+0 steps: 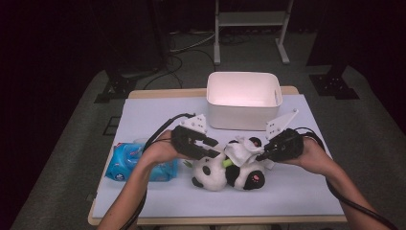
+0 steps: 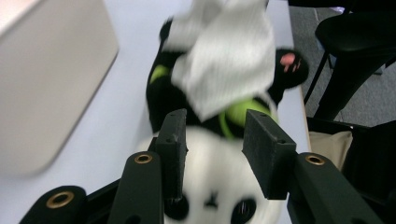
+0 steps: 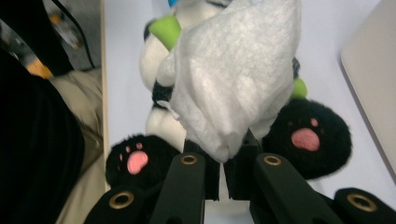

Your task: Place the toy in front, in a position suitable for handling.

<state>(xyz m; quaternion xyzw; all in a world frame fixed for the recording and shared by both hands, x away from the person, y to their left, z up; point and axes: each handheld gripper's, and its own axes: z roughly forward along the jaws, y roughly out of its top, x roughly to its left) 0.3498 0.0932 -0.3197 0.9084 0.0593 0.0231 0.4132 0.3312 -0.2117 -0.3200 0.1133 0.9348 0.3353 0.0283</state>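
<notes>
A plush panda [image 1: 225, 173] lies on its back on the pale table, head toward the left, black feet with pink pads [image 3: 306, 138] toward the right. My right gripper [image 1: 261, 155] is shut on a white wipe [image 1: 242, 150] and holds it over the panda's belly [image 3: 233, 79]. My left gripper [image 1: 210, 147] stands open just above the panda's white head [image 2: 215, 186], one jaw to each side, nothing between them. The wipe [image 2: 224, 60] hangs beyond those jaws.
A white rectangular bin [image 1: 243, 99] stands at the back middle of the table. A blue wipes packet [image 1: 129, 162] lies at the left under the left forearm. A chair and floor lie past the table's right edge.
</notes>
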